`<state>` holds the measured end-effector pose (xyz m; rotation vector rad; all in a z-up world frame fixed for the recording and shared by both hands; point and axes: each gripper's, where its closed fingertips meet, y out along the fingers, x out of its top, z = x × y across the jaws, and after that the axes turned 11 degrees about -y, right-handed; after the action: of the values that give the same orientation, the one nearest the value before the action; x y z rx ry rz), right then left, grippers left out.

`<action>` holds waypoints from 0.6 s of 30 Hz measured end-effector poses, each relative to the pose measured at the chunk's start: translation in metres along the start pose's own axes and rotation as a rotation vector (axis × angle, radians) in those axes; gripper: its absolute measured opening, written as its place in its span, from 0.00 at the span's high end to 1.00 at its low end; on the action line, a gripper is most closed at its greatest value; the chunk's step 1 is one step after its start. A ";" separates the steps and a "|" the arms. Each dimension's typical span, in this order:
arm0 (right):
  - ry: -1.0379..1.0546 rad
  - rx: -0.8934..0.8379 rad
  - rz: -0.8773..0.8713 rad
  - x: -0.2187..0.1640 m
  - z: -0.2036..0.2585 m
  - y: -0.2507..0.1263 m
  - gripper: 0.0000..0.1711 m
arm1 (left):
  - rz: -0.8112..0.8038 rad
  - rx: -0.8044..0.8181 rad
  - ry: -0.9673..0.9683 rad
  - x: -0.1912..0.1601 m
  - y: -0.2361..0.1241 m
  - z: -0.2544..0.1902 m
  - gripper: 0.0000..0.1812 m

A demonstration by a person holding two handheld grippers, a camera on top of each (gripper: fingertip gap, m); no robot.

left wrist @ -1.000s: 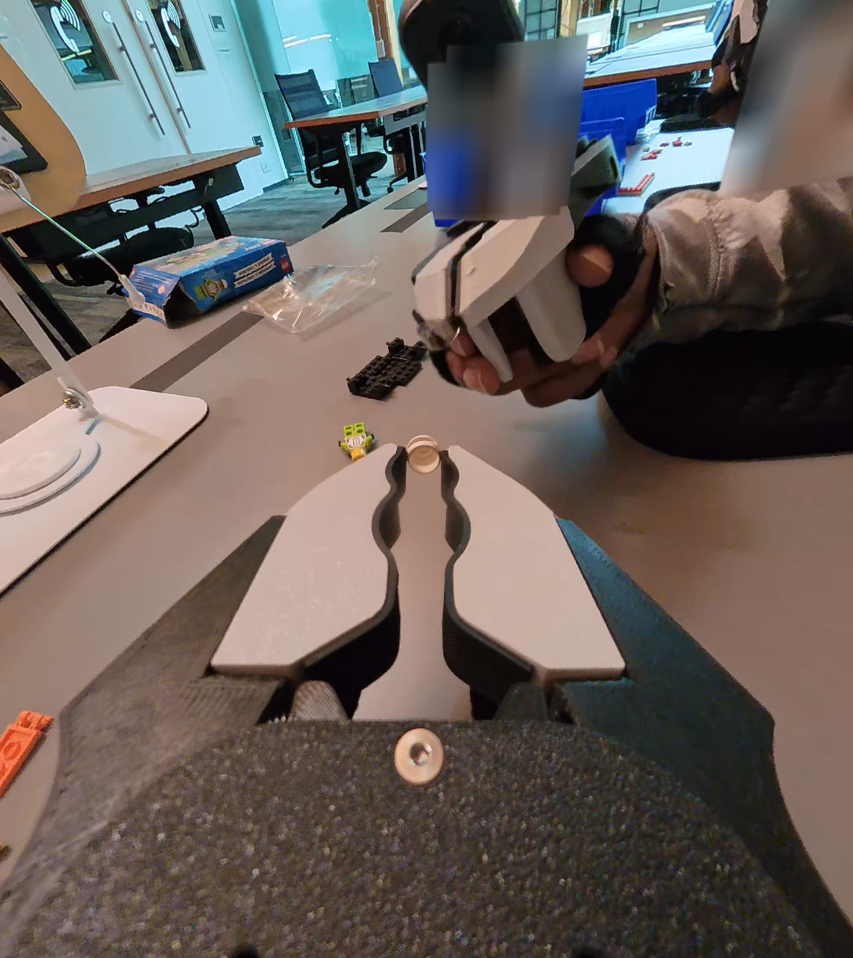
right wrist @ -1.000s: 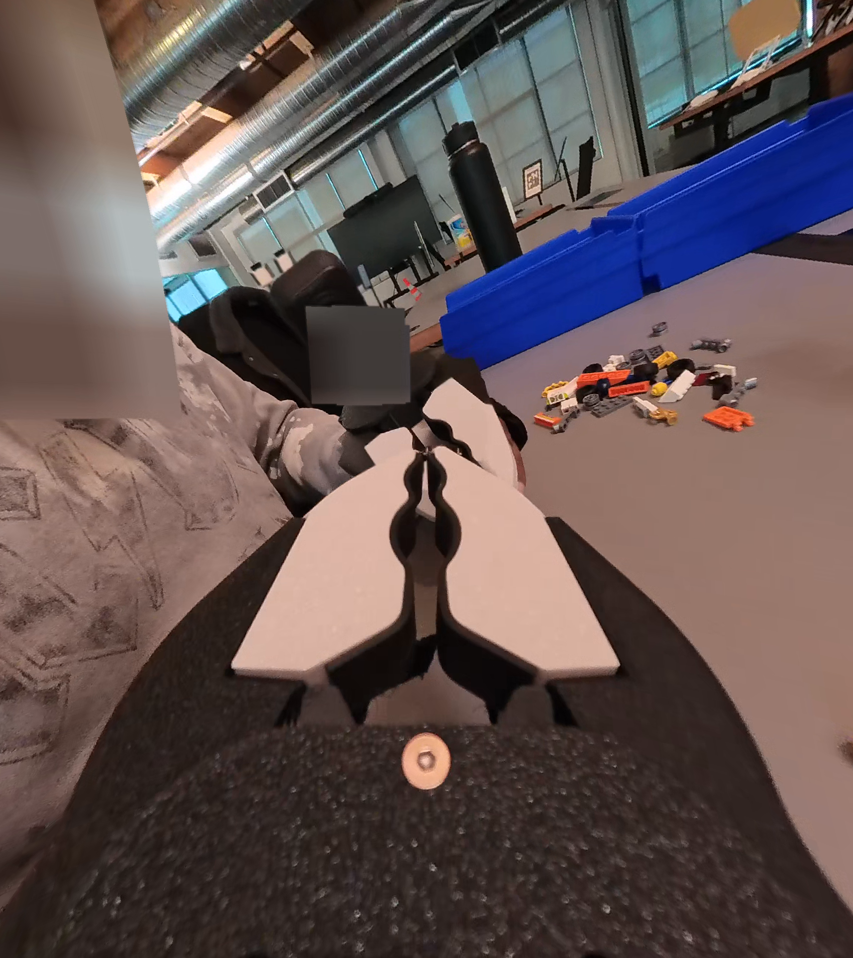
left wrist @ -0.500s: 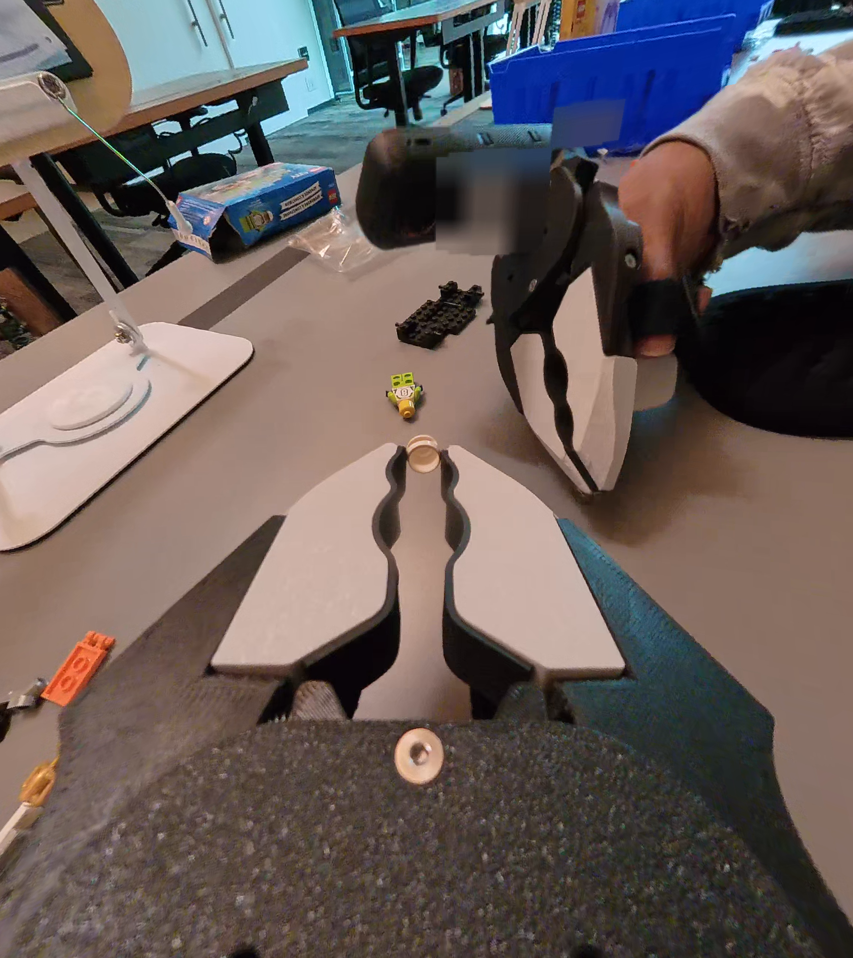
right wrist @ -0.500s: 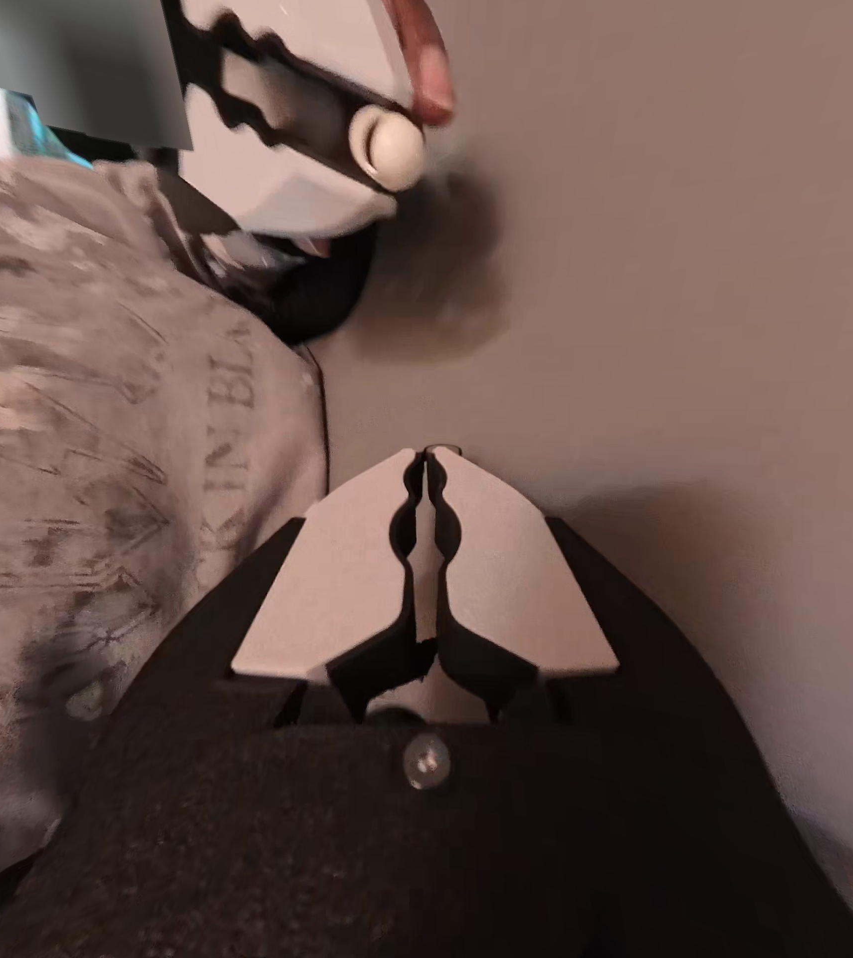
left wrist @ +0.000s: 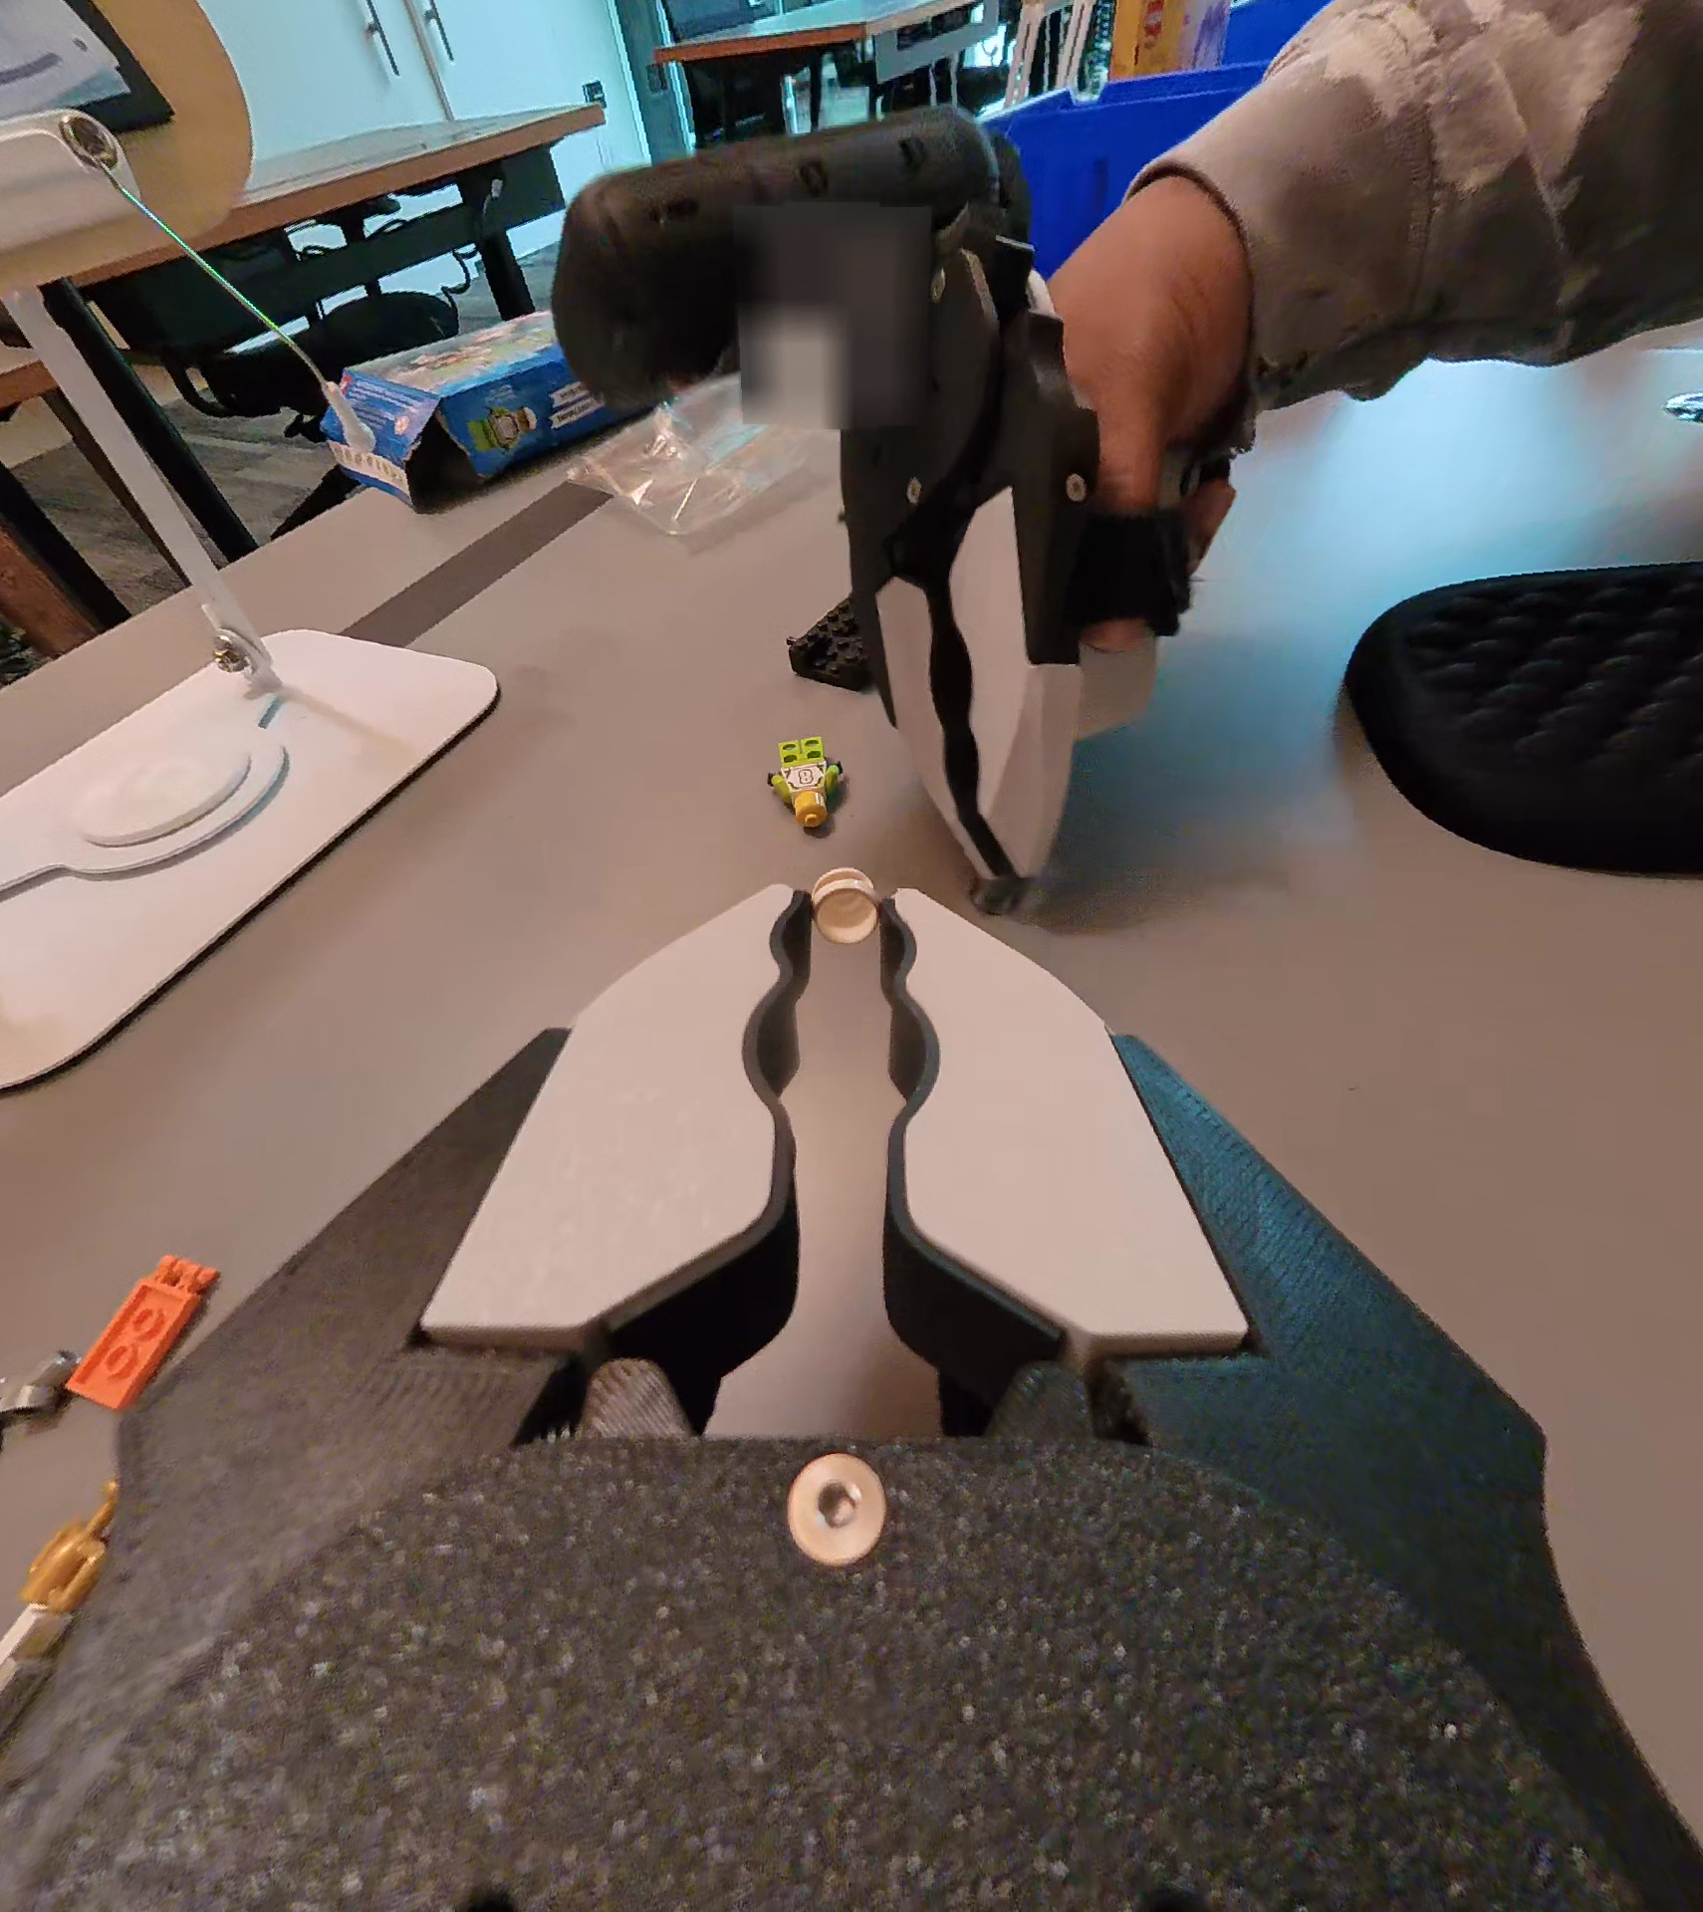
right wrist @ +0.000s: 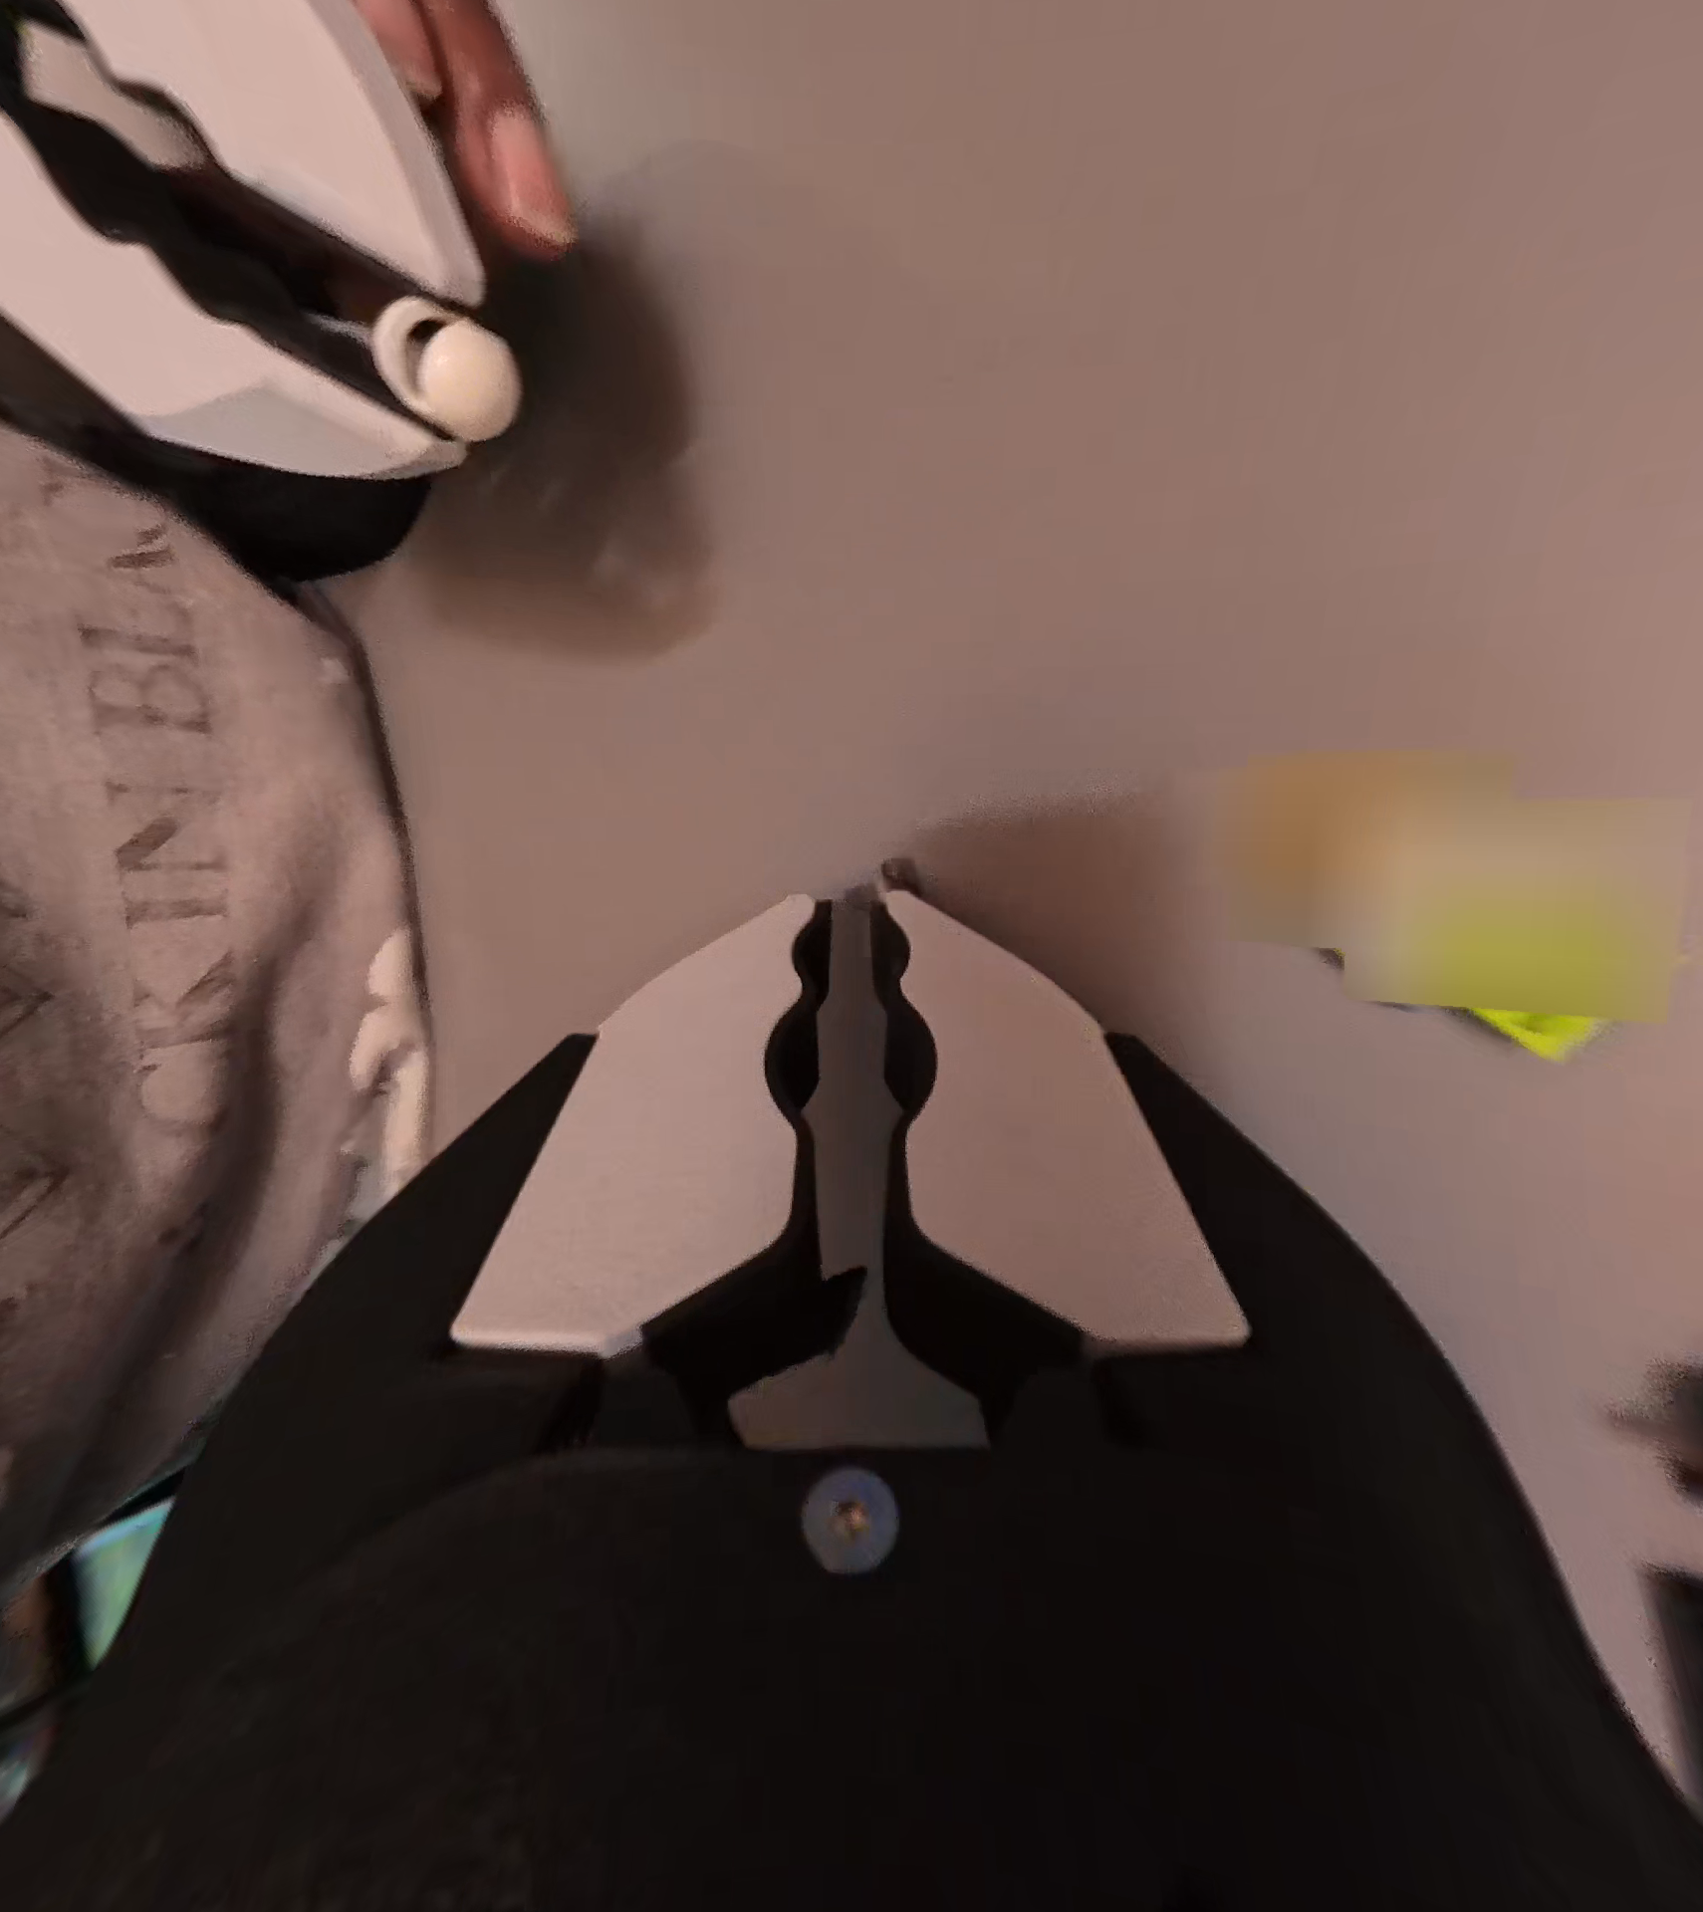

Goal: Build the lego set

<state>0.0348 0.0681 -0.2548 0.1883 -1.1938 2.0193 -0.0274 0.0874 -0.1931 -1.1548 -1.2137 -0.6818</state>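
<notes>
My left gripper (left wrist: 844, 908) is shut on a small white round lego piece (left wrist: 844, 919) and holds it just above the grey table. It also shows at the upper left of the right wrist view (right wrist: 433, 398), with the white piece (right wrist: 462, 378) at its tips. My right gripper (right wrist: 858, 896) points down at the table with its jaws nearly together on a small dark grey piece (right wrist: 895, 875). In the left wrist view the right gripper (left wrist: 998, 885) touches the table just right of the left gripper. A lime minifigure torso (left wrist: 806, 778) lies beyond, and a black chassis plate (left wrist: 830, 652) lies behind it.
A white stand base (left wrist: 154, 817) is at the left and a black pad (left wrist: 1603, 714) at the right. A blue box (left wrist: 485, 409) and a clear bag (left wrist: 713, 466) lie at the back. Loose pieces, one an orange plate (left wrist: 142, 1335), lie at the near left. Left tips to right tips: about 10 centimetres. The lime minifigure torso (left wrist: 806, 778) is closer to my right gripper, around 7 centimetres from its tips; the left tips are 12 centimetres off.
The right gripper swung from level to pointing down and came to the table beside the left gripper. The left gripper kept its hold on the white piece and tilted slightly.
</notes>
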 end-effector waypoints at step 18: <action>-0.650 -0.561 0.027 0.005 0.001 -0.001 0.93 | 0.014 -0.011 0.019 -0.002 0.002 -0.005 0.93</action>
<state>0.0323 0.0706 -0.2514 0.5732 -2.1215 1.5965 -0.0243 0.0835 -0.1957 -1.1624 -1.1859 -0.6887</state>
